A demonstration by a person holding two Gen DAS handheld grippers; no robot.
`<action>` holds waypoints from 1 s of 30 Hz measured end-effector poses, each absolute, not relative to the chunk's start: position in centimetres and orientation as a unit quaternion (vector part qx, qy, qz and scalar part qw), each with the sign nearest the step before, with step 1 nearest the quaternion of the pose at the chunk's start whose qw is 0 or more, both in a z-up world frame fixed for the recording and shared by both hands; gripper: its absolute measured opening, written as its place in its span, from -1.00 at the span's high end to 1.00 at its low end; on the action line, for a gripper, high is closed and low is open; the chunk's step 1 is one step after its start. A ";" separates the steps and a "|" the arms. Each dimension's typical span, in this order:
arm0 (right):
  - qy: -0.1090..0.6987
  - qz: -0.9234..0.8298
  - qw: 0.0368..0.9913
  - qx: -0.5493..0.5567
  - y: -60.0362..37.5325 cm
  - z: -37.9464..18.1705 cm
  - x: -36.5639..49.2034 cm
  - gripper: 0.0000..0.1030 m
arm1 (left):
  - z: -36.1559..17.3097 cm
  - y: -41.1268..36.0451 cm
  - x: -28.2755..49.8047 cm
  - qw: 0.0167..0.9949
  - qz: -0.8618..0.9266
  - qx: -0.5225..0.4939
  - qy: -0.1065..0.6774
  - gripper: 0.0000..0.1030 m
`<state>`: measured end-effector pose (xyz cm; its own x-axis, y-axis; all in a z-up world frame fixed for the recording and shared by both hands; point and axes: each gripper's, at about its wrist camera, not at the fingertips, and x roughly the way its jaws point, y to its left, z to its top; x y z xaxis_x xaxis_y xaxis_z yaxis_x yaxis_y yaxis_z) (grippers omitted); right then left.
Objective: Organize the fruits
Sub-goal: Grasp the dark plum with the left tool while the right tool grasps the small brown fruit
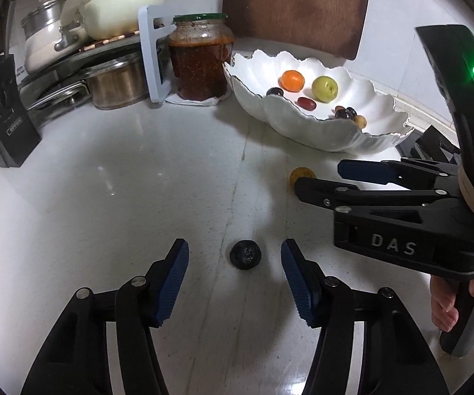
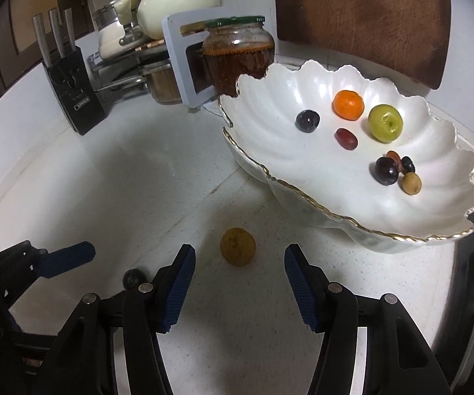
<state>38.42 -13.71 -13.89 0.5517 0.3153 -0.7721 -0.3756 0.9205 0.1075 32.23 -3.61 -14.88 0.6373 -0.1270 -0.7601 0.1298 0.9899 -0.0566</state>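
Note:
A dark blueberry [image 1: 245, 254] lies on the white counter between the tips of my open left gripper [image 1: 235, 256]; it also shows in the right wrist view [image 2: 134, 278]. A tan round fruit [image 2: 237, 246] lies just ahead of my open right gripper [image 2: 239, 263], and shows partly hidden behind that gripper in the left wrist view [image 1: 301, 175]. A white scalloped bowl [image 2: 302, 177] holds an orange fruit [image 2: 348, 104], a green fruit [image 2: 385, 122] and several dark and red grapes. My right gripper appears in the left wrist view [image 1: 327, 177], open.
A glass jar with a green lid [image 1: 200, 56] stands left of the bowl. Pots and a cream teapot [image 1: 118, 3] sit on a rack at the back left. A black knife block [image 2: 72, 98] stands at the left. A wooden board [image 2: 365, 16] leans on the wall.

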 end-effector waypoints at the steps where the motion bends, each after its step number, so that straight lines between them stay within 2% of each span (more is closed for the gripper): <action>1: 0.433 0.197 0.879 -0.034 -13.7 -14.1 38.6 -0.11 | -15.0 -3.7 32.4 0.904 -0.073 0.002 0.422 -0.04; 7: 0.443 0.193 0.875 -0.034 -13.5 -14.9 39.5 -0.01 | -15.7 -4.0 33.1 0.899 -0.077 0.005 0.431 0.07; 16: 0.451 0.193 0.871 -0.027 -13.2 -15.6 40.4 0.19 | -16.3 -3.9 33.9 0.893 -0.084 -0.001 0.442 0.46; 19: 0.451 0.193 0.871 -0.031 -13.0 -15.6 40.6 0.34 | -16.3 -3.8 33.9 0.893 -0.086 -0.002 0.441 0.55; 21: 0.452 0.194 0.870 -0.029 -13.0 -15.6 40.6 0.47 | -16.3 -3.6 34.0 0.893 -0.088 -0.007 0.442 0.55; 30: 0.439 0.188 0.878 -0.019 -13.5 -14.6 39.4 0.47 | -15.5 -3.3 33.7 0.899 -0.086 -0.012 0.429 0.55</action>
<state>39.45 -13.49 -14.61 0.5433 0.3139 -0.7787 -0.3480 0.9282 0.1314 33.67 -3.32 -15.47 0.6176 -0.1655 -0.7689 0.1451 0.9848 -0.0953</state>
